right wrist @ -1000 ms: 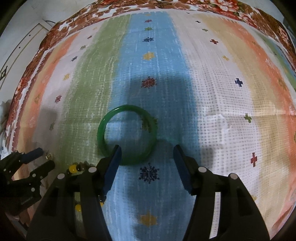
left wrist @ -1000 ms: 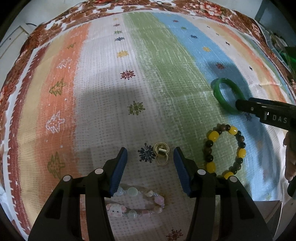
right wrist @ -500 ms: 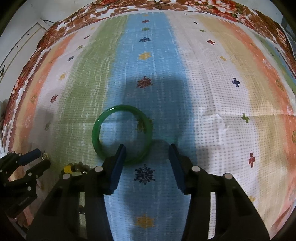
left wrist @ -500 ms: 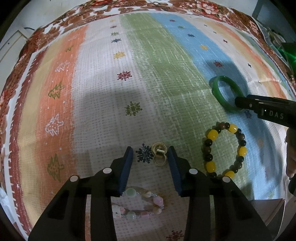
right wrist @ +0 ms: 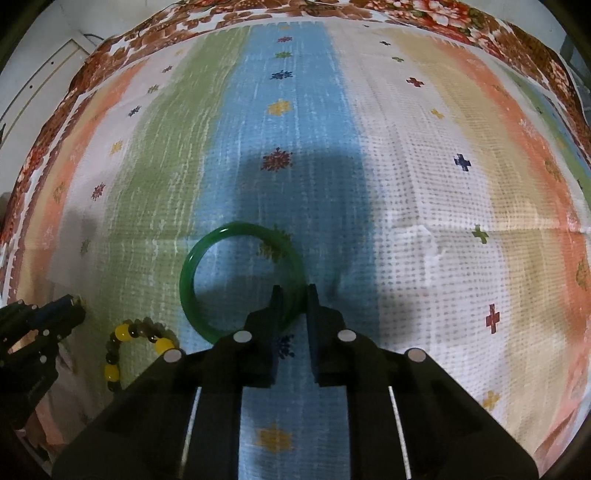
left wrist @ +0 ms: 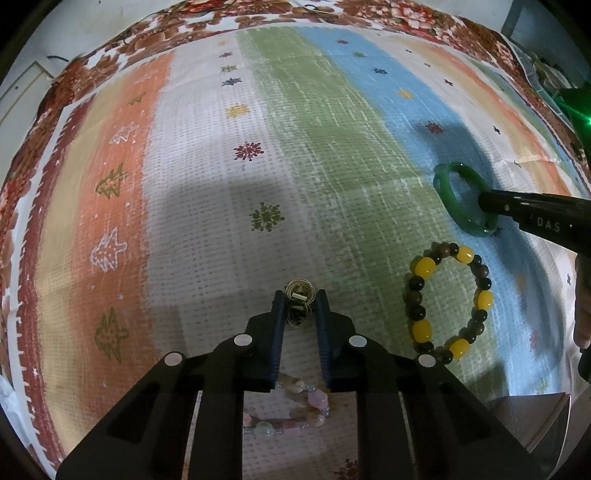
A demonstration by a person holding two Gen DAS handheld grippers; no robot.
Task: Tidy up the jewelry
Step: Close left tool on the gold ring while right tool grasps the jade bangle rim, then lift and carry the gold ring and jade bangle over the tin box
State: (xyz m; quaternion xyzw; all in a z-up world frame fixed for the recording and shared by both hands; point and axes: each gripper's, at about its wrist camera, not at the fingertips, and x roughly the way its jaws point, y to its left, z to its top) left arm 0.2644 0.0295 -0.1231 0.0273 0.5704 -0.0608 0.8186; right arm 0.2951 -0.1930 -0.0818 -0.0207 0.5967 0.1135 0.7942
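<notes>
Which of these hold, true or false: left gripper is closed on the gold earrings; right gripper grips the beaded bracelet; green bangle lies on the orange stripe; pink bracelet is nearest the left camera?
1. The left gripper is closed on the gold earrings. True.
2. The right gripper grips the yellow-and-dark beaded bracelet. False: it grips the green bangle.
3. The green bangle lies on the orange stripe. False: it lies on the blue stripe.
4. The pink bracelet is nearest the left camera. True.

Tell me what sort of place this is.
Probably a home, on a bed or table. A striped woven cloth lies over a floral-edged cover, with a green bangle, a beaded bracelet and gold earrings loose on it. A pale wall shows beyond.
</notes>
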